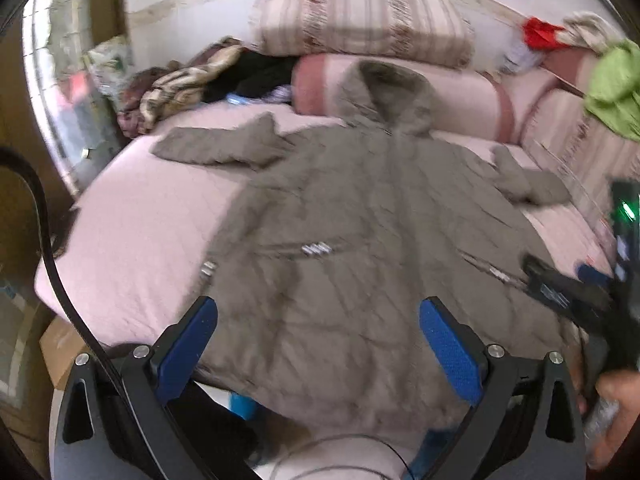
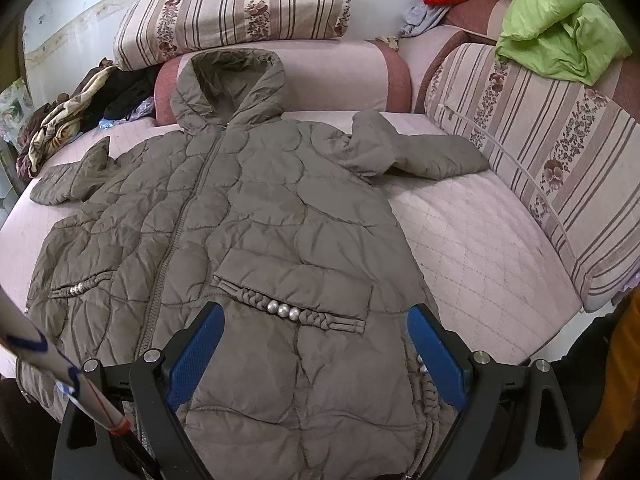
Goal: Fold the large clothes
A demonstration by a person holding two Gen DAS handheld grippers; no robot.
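A grey-brown quilted hooded jacket (image 2: pixel 256 216) lies flat and face up on the pink bed (image 2: pixel 480 248), hood toward the pillows, both sleeves spread out to the sides. It also shows, blurred, in the left wrist view (image 1: pixel 352 240). My left gripper (image 1: pixel 318 324) is open and empty above the jacket's lower left hem. My right gripper (image 2: pixel 314 332) is open and empty above the lower right hem, near the pearl-trimmed pocket (image 2: pixel 292 304). The right gripper's body also shows at the right edge of the left wrist view (image 1: pixel 568 292).
Striped floral pillows (image 2: pixel 236 8) and a pink bolster (image 2: pixel 344 76) line the head of the bed. A striped cushion (image 2: pixel 552 160) runs along the right side with a green garment (image 2: pixel 560 28) on top. Crumpled clothes (image 2: pixel 80 116) lie at the far left. A black cable (image 1: pixel 48 248) hangs at left.
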